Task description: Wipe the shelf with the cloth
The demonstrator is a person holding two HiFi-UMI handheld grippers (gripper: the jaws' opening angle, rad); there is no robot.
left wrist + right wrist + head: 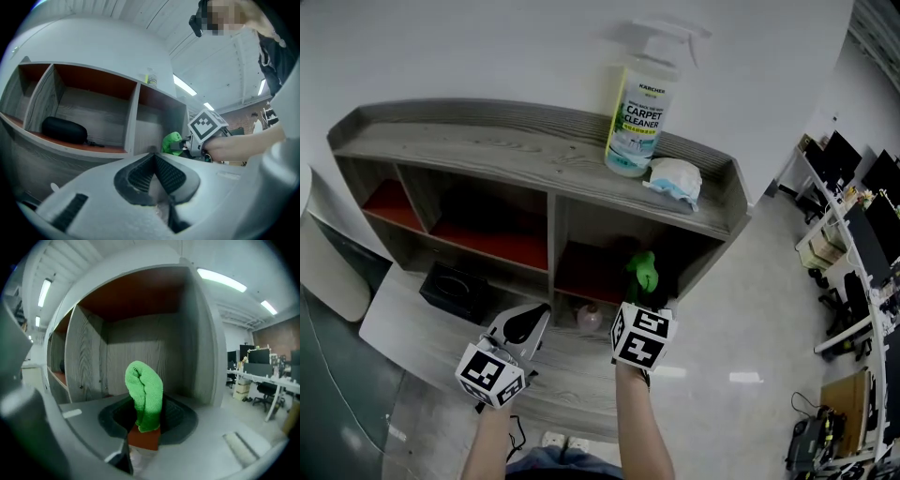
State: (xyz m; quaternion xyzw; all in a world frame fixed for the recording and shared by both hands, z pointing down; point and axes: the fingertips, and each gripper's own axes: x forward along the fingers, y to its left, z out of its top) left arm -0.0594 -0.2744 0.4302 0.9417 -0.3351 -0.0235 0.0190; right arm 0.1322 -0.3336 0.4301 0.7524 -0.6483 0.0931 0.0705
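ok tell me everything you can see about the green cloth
The green cloth is bright green, with a knitted, towel-like look. It is bunched into a thick fold, rounded at the top, and stands upright out of the right gripper, which is shut on its lower end. It is held at the mouth of the lower right compartment of the shelf. Whether it touches the wood cannot be told.

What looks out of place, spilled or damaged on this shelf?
Nothing looks spilled or damaged. The spray bottle stands upright on the shelf top, with a crumpled white wad lying beside it. The green cloth is clamped in the right hand-held gripper at the lower right compartment.
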